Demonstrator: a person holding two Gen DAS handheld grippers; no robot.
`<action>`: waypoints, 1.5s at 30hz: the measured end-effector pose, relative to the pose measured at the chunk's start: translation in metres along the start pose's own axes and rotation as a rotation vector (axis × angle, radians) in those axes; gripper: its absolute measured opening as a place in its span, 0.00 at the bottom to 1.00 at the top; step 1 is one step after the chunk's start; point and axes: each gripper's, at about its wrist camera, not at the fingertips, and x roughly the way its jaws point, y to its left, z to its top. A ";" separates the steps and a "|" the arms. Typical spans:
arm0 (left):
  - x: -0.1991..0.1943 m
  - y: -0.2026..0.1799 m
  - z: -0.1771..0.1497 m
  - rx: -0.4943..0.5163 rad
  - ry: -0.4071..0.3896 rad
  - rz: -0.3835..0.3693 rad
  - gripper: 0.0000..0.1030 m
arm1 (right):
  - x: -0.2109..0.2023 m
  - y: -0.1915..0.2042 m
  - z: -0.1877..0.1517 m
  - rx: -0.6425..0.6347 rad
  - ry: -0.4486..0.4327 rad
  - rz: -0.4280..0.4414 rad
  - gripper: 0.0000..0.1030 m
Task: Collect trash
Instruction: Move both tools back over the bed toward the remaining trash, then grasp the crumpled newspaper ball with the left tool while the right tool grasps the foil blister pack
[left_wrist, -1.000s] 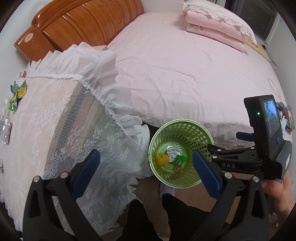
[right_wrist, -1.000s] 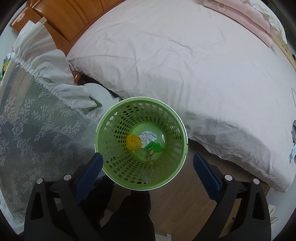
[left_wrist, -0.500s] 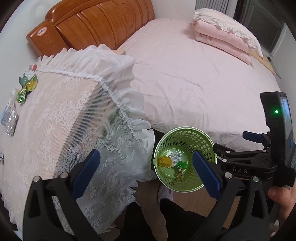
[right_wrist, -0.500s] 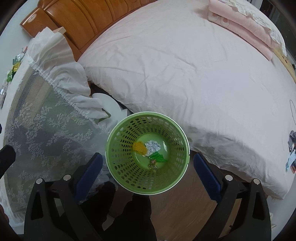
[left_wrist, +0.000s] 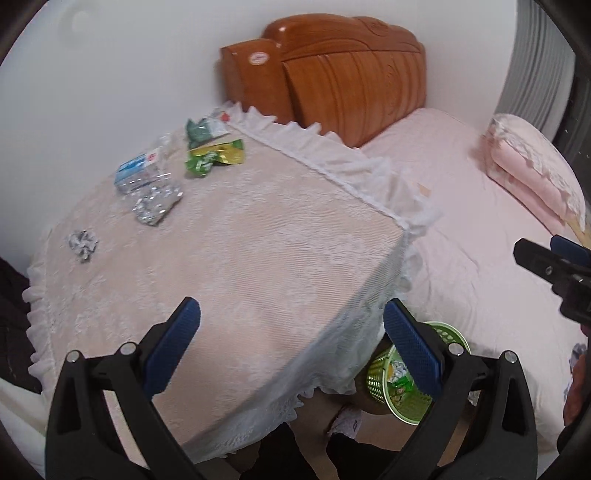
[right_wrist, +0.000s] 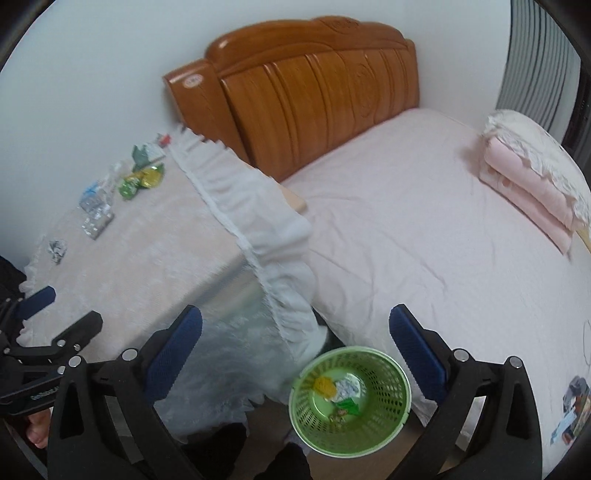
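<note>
Both claws gaped wide and empty; the left gripper (left_wrist: 291, 343) was nearer the crushed bottle (left_wrist: 142, 175) at its eleven o'clock, long axis toward one o'clock.

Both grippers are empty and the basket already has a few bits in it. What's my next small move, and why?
Probably reach the open left gripper forward to the crumpled foil ball, the nearest of the litter on the lace-covered table. The green basket sits on the floor beside the table.
</note>
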 end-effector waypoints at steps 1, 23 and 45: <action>-0.002 0.015 0.001 -0.032 -0.003 0.017 0.92 | -0.001 0.011 0.007 -0.013 -0.014 0.017 0.98; 0.041 0.239 0.013 -0.372 0.002 0.260 0.92 | 0.019 0.215 0.051 -0.246 -0.027 0.211 0.98; 0.188 0.367 0.048 -0.452 0.107 0.271 0.69 | 0.125 0.301 0.067 -0.253 0.152 0.193 0.98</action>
